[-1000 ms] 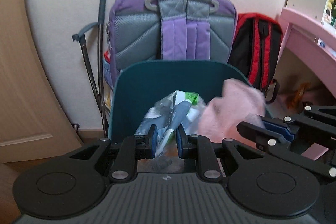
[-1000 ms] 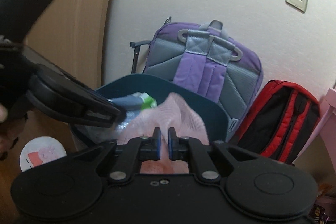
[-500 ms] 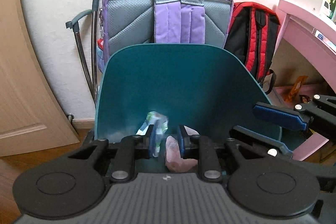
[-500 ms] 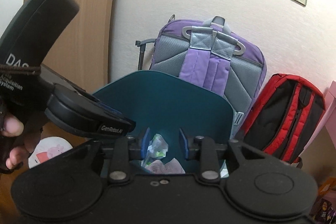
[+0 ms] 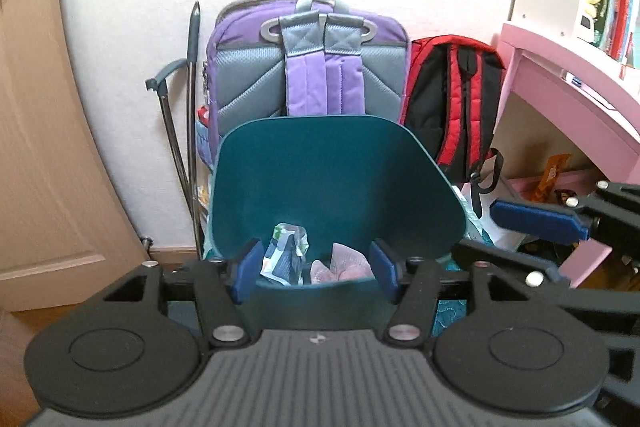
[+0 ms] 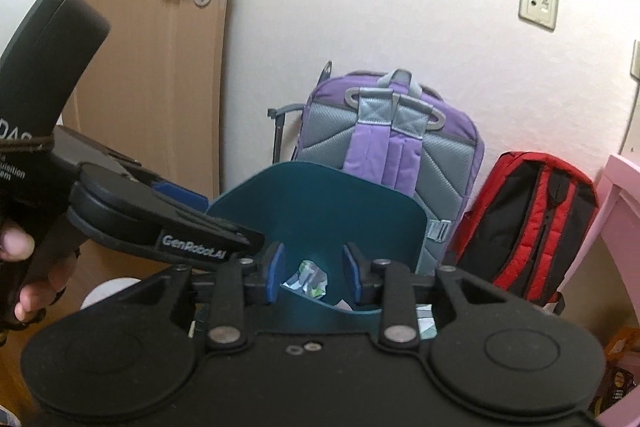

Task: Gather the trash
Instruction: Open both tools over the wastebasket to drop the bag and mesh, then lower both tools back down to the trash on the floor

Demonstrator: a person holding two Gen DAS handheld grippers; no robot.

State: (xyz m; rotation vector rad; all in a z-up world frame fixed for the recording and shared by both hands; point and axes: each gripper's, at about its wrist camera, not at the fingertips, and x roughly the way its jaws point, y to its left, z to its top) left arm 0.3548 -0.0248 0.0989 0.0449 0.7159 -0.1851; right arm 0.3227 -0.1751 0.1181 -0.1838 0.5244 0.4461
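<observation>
Left wrist: crumpled wrapper (image 5: 286, 255) lies inside teal bin (image 5: 336, 167), both grippers empty.

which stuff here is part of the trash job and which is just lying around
Job:
teal bin
crumpled wrapper inside it
pink wad inside it
left gripper, open
right gripper, open

Lying about:
purple backpack
red backpack
pink desk
door

- Left gripper (image 5: 316, 269): matte black plastic linkage, blue rectangular finger pads (image 5: 247, 269), silver round pivot screws, two round black discs, ribbed grey housing.
- Right gripper (image 6: 313, 271): same black build, blue pads, two small washers on its body.
- Left gripper's side arm: white "GenRoboAI" lettering.
- Bare-skinned hand (image 6: 24, 279) on black handle.
</observation>
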